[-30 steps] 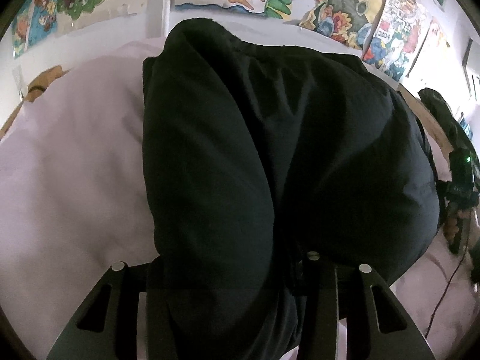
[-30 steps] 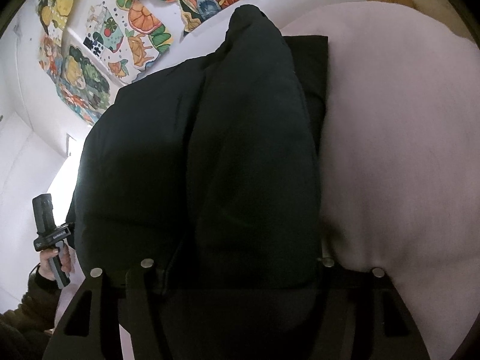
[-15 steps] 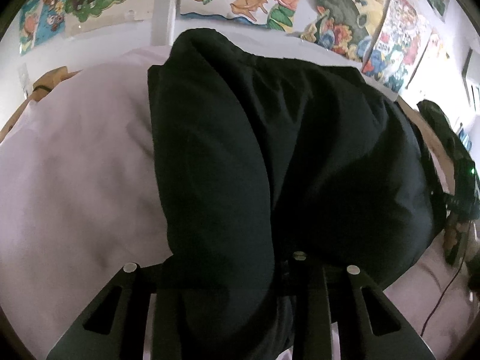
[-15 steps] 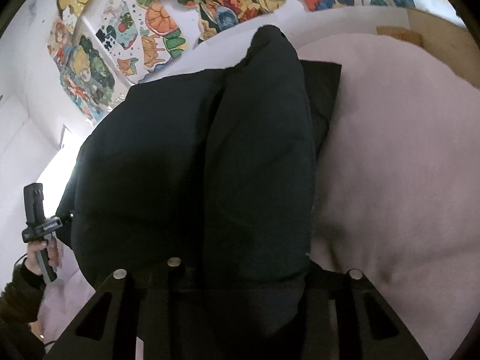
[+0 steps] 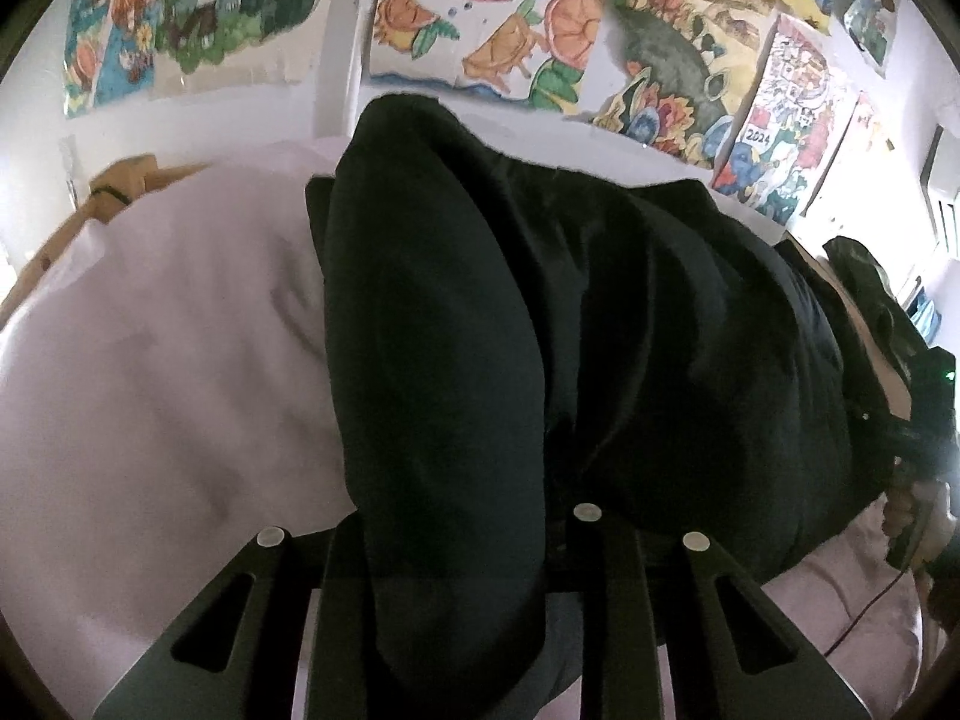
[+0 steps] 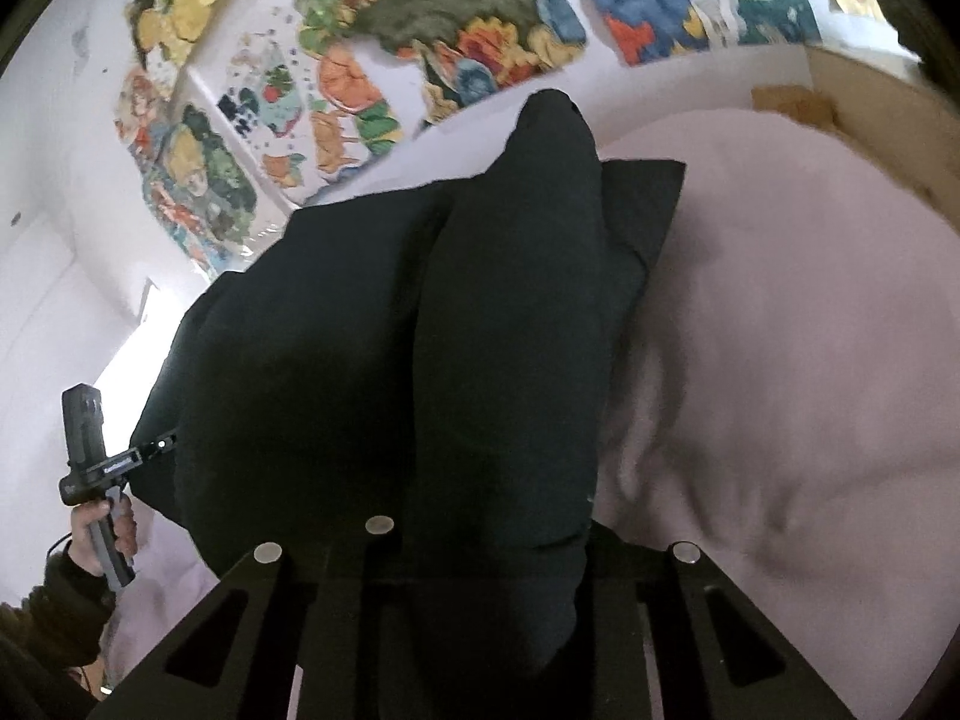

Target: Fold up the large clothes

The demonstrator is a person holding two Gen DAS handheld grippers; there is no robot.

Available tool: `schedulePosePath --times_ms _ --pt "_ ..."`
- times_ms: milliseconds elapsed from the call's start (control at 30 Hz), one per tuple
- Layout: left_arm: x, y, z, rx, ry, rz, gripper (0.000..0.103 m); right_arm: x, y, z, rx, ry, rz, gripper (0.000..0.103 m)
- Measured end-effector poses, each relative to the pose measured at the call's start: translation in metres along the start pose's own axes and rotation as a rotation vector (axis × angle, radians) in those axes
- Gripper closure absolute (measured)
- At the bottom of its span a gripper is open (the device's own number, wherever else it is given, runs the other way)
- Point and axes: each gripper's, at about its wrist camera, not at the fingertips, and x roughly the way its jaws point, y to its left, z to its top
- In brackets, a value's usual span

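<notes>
Black garment (image 5: 600, 330) on the pink bed (image 5: 150, 390) is clamped at its near edge by both the left hand-held gripper (image 5: 450, 546) and right hand-held gripper (image 6: 480, 546), whose jaws have just been closing; next, carry that edge to the far side.

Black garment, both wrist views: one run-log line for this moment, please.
phase: lifting near edge | left gripper: closing, shut on black garment | right gripper: closing, shut on black garment | surface: pale pink bedding

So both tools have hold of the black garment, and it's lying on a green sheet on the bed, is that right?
Not quite: the sheet is pale pink, not green, as the right wrist view shows plainly. The rest holds: the left tool and the right tool each have the black garment pinched between their fingers, having just closed on it.
</notes>
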Motion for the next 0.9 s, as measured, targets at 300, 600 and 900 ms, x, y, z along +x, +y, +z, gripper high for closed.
schedulePosePath --times_ms 300,600,900 --pt "-0.052 -0.025 -0.020 0.035 0.027 -0.022 0.085 -0.045 0.033 -0.027 0.041 0.004 -0.028 0.083" --pt "-0.162 -0.031 -0.064 -0.050 0.067 -0.066 0.086 -0.110 0.135 -0.079 -0.070 0.056 -0.135 0.084" --pt "-0.229 -0.051 -0.121 0.031 0.104 0.041 0.085 -0.144 0.200 -0.139 -0.147 0.124 -0.177 0.083"
